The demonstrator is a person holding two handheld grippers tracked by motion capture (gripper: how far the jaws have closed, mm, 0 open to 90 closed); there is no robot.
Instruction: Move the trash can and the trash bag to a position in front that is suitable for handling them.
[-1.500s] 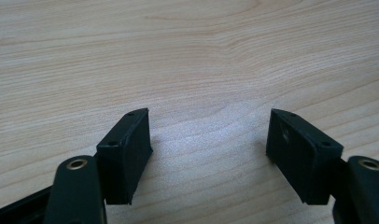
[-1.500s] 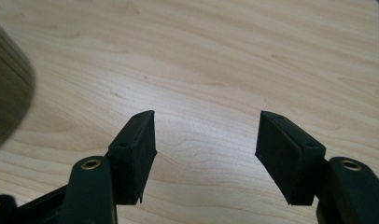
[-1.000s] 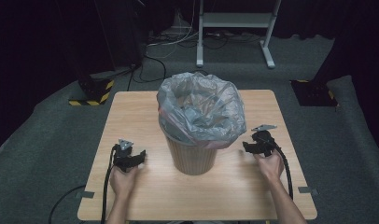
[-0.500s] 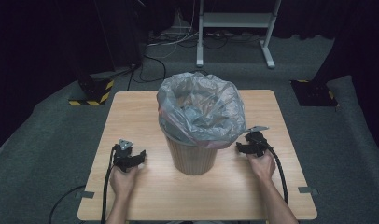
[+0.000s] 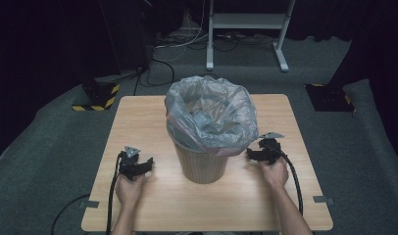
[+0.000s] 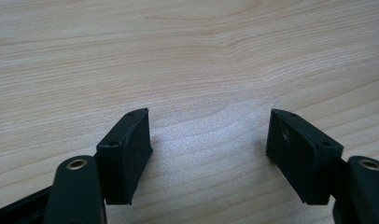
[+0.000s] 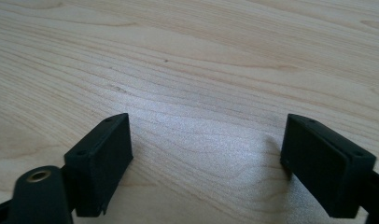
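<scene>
From the high view, a ribbed bin (image 5: 203, 161) stands upright at the middle of the wooden table (image 5: 138, 117), lined with a grey plastic bag (image 5: 211, 115) whose loose top billows out over the rim and hangs down the outside. The bin's long axis is vertical, and it sits between the two hands. The right gripper (image 5: 251, 154) lies just beside the bin's right flank, jaws pointing inward toward the wall below the bag's overhang, close to it but with a sliver of tabletop between. The left gripper (image 5: 147, 165) rests on the table farther out on the other side, angled toward the bin with a clear stretch of wood between them, so the right hand is plainly the nearer one. Judging from that, the bag's hanging edge or the bin's side on the right looks like the first thing to be reached, and the move turns on going inward and somewhat upward from the tabletop. In the left gripper view, the two black jaws stand wide apart with nothing between them; bare wood grain runs across the frame beyond the pads (image 6: 127, 154). In the right gripper view, the jaws are likewise spread wide and empty, pads (image 7: 101, 161) low over the table surface, with plain wood ahead of them.
</scene>
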